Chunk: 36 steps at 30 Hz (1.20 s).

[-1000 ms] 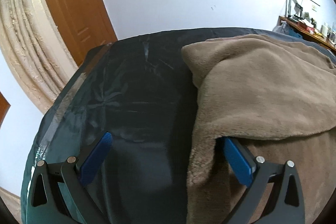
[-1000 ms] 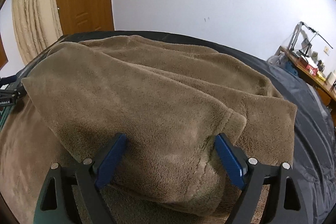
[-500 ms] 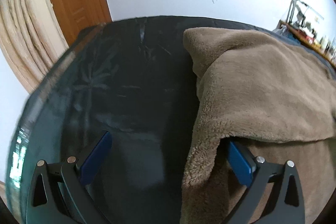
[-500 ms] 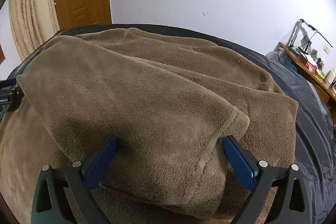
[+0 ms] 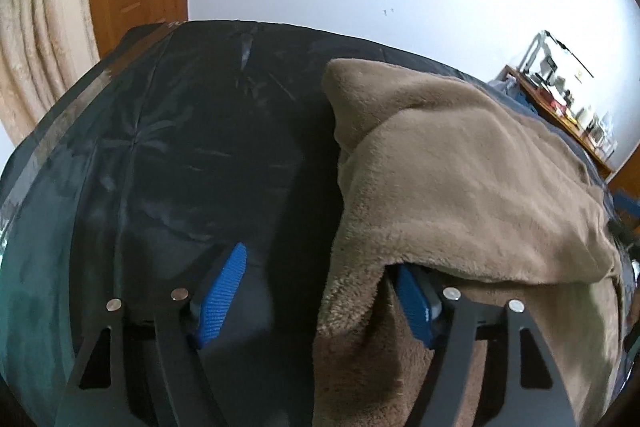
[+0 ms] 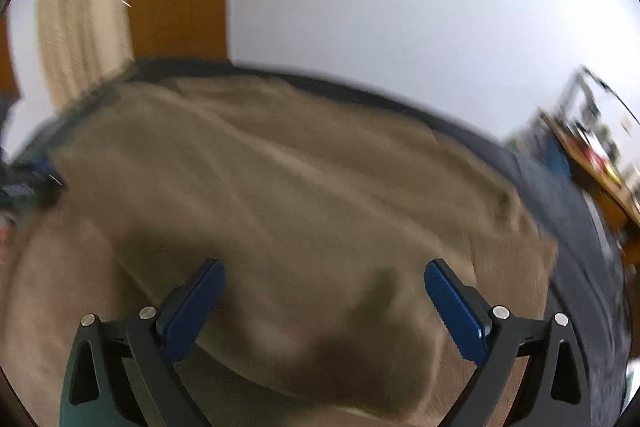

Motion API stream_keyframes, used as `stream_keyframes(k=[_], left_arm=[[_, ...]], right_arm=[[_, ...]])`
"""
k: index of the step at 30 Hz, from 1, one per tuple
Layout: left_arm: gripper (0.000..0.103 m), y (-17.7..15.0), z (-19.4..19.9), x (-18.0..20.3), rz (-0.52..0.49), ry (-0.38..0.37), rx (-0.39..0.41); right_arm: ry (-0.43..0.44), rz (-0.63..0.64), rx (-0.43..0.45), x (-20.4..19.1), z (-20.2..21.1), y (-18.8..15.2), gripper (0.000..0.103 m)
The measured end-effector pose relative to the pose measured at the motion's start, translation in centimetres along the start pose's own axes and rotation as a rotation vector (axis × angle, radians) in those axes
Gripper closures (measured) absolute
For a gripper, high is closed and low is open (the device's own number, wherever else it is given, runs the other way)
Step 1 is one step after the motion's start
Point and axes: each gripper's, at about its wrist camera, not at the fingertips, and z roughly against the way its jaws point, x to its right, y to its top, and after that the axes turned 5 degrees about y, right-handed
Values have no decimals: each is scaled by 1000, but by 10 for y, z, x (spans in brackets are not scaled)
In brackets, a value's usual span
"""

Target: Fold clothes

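Here the left tool [image 5: 320, 291] is closing around the brown fleece [image 5: 460, 187] edge.

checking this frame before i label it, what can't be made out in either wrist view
- Left wrist view: the left gripper is closing; a fold of the brown fleece garment covers the tip of its right finger, so any grip on the edge is unclear.
- Right wrist view: all motion-blurred; the open right gripper hangs over the fleece, folds unreadable.
- Cluttered desk: items too small.
- Garment type: cut off by the frame edges.
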Motion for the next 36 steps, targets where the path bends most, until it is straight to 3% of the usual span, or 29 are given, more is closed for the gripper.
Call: stream_keyframes(k=[5, 9, 12, 15, 16, 17, 19, 21, 23, 28, 32, 36], left_arm=[[27, 1, -1, -6, 16, -6, -2], [27, -1, -1, -5, 15, -3, -2], [27, 1, -4, -2, 12, 4, -1], [27, 2, -5, 0, 8, 11, 0], [27, 2, -6, 0, 8, 11, 0], [27, 3, -6, 0, 11, 10, -1], [27, 3, -5, 0, 19, 5, -4], [27, 3, -6, 1, 22, 4, -6], [27, 3, -6, 3, 15, 3, -8], [27, 4, -7, 3, 8, -6, -9], [27, 4, -7, -4, 33, -5, -8], [27, 6, -8, -10, 60, -11, -10]], right_arm=[[218, 99, 41, -59, -9, 81, 1], [333, 210, -8, -122, -45, 130, 2], [334, 312, -66, -162, -81, 148, 4], [291, 380, -154, -185, -119, 148, 14], [274, 386, -195, -189, -133, 146, 26], [256, 393, -236, -192, -147, 144, 47], [247, 397, -318, -194, -170, 137, 69], [242, 415, -331, -197, -177, 132, 79], [236, 398, -273, -197, -174, 137, 90], [158, 329, -142, -194, -172, 162, 100], [111, 298, -109, -191, -182, 176, 100], [264, 230, -145, -172, -178, 175, 99]])
